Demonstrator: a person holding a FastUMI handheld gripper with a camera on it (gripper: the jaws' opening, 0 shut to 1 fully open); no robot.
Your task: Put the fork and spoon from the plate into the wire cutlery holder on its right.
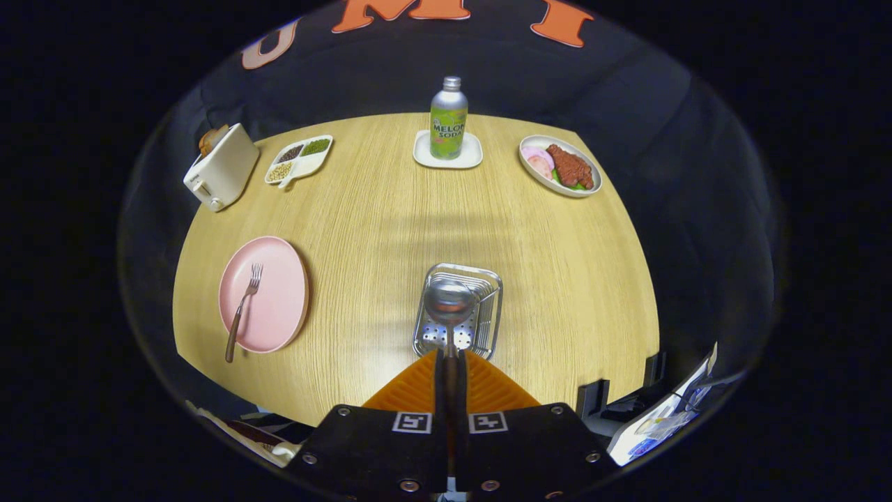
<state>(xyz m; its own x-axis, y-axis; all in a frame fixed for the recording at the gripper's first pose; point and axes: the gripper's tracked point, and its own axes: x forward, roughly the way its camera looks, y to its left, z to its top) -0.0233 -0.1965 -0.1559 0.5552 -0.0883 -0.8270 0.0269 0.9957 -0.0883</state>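
The claw (451,357) pinches the spoon (450,304) by its handle above the wire cutlery holder (488,321), the fork (242,310) lying on the pink plate (279,307) at left.

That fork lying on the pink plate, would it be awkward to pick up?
Probably a little. The fork looks like stiff metal, so it should not bend. It lies flat on the smooth plate, so it may slide when nudged. Its handle overhangs the rim, a likely easier spot. The tool is shut on the spoon.
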